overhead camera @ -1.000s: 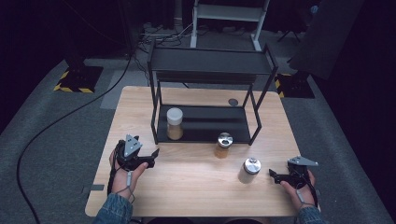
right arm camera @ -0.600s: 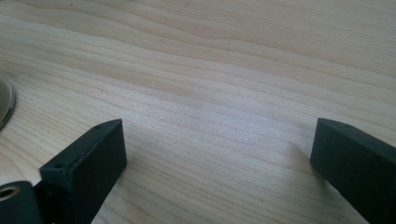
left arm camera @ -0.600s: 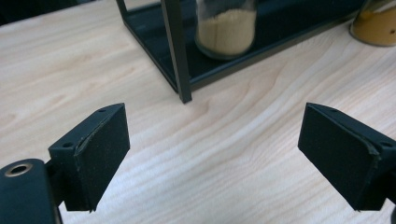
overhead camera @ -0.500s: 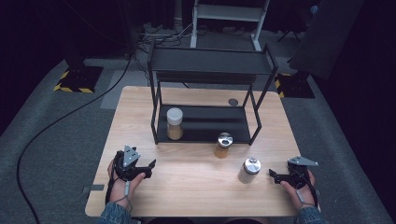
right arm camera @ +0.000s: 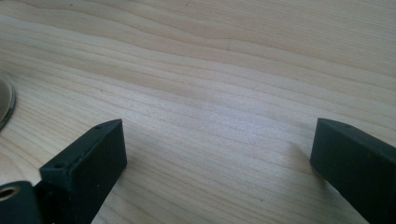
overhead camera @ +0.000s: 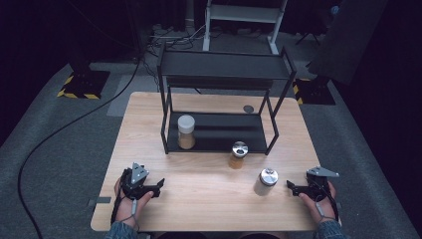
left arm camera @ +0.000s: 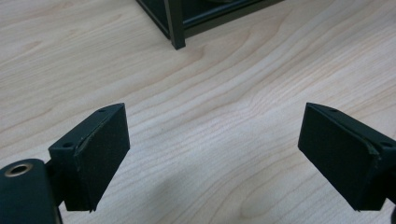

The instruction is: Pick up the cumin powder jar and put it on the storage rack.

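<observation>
- Left gripper (overhead camera: 158, 185) held low over the near-left part of the wooden table (overhead camera: 209, 209), jaws spread wide, nothing between them; bare wood in the gap in the left gripper view (left arm camera: 212, 154).
- Right gripper (overhead camera: 290, 185) held low near the near-right corner, jaws also spread wide and holding nothing; plain wood between them in the right gripper view (right arm camera: 215, 172).
- Nearest to the right gripper: a pale jar with a silver lid (overhead camera: 266, 181), upright, just beside the jaw tips and apart from them.
- Possibly that jar's lid rim at the far left edge of the right gripper view (right arm camera: 4, 105), too little visible to be sure.
- An amber jar with a metal lid (overhead camera: 238, 155), upright, just in front of the black rack (overhead camera: 224, 74), near its front right leg.
- A white-lidded jar (overhead camera: 186, 131) on the rack's bottom shelf, at its left end; rest of that shelf bare.
- 1 small dark disc (overhead camera: 248, 108) on the table behind the rack.
- Rack's front left leg (left arm camera: 176, 28) well ahead of the left gripper, open wood in between.
- Wide open strip of table along the near edge between the 2 grippers.
- Both hands close to the near edge, each well in from its side edge.
</observation>
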`<state>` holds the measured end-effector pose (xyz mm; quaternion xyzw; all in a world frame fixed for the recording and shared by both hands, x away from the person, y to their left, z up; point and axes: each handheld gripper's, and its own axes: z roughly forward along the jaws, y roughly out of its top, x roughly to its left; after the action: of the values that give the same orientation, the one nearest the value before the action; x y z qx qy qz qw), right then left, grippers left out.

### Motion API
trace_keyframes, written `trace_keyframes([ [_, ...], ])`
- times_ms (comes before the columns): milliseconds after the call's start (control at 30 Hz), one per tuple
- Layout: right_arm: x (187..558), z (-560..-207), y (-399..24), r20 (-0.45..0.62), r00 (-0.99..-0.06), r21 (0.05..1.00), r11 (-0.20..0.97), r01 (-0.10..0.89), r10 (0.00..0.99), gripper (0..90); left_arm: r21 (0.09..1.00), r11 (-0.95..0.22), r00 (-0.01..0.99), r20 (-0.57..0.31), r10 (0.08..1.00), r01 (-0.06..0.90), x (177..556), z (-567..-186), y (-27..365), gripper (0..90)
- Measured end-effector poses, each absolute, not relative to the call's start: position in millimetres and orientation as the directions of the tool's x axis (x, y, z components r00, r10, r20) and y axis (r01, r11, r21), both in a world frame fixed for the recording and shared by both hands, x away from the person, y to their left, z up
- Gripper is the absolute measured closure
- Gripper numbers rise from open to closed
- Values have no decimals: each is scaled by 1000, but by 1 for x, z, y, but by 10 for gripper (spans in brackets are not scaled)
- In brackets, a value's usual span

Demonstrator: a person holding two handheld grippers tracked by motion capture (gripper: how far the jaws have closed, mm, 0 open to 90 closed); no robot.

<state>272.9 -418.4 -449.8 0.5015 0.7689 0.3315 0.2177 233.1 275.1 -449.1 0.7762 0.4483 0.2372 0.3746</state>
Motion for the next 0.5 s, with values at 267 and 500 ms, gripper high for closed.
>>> trace_keyframes([
  [267,273,-450,-418,-2,-402,728,277,627,916,33,777,-309,482,7,876,549,233,-456,277,89],
  [500,273,-450,-418,-2,-402,728,277,627,916,33,729,-351,486,28,873,588,241,-451,268,81],
])
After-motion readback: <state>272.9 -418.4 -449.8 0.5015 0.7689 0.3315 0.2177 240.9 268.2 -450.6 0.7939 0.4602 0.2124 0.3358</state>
